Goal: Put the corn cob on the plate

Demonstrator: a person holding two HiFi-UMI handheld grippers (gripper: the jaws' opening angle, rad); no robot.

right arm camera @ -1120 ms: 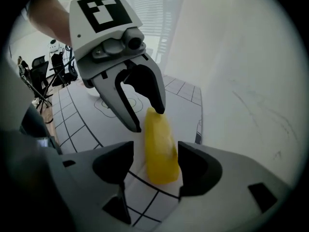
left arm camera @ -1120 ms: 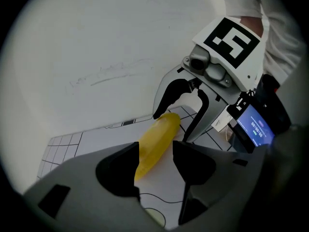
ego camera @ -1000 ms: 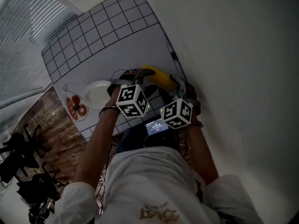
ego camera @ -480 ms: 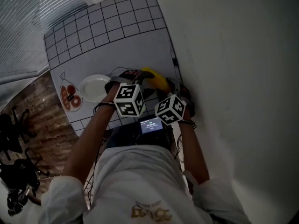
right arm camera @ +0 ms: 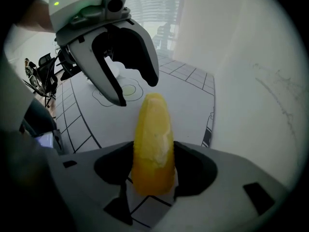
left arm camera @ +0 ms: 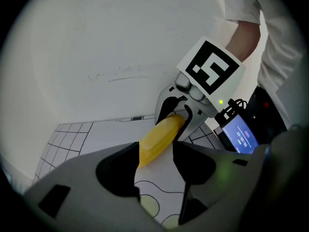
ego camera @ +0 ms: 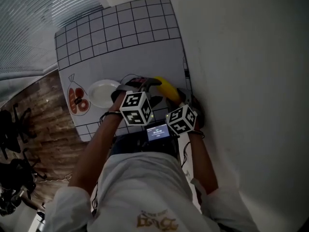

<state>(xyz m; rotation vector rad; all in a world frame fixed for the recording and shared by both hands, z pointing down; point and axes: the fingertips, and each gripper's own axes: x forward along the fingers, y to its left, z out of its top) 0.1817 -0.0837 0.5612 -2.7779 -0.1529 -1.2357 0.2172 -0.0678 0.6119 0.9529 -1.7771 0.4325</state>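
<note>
Far over on my left sits the white plate (ego camera: 103,93), and I see nothing on it. It rests on the bench (ego camera: 125,42), on a mat with square lines. The corn cob is not there yet, so the job is only at its first part: getting hold of the corn. Next along come my left tongs (left arm camera: 155,153). They are open wide. The thin tip of the corn cob (right arm camera: 153,144) pokes in between them, close to one side, but they are not squeezing it. Then comes the corn itself, yellow and long, near the right edge of the bench and close to the wall (ego camera: 241,81). It is well apart from the plate. My right tongs (right arm camera: 153,158) are last, on the right. They are closed on the fat end of the corn, and both pads touch its sides. I cannot tell if the thin tip rests on the mat or hangs in the air. I think the grab is just about made. The next move should be to lift the corn a little and carry it to the left, over the lines on the mat, until it hangs above the plate. My left tongs are in the way, so they need to back off first, or the corn may bump them. Corn is round and smooth, so it could roll or slip if I hold it too loose. I should keep it steady, lower it flat onto the plate, and only then let go
</note>
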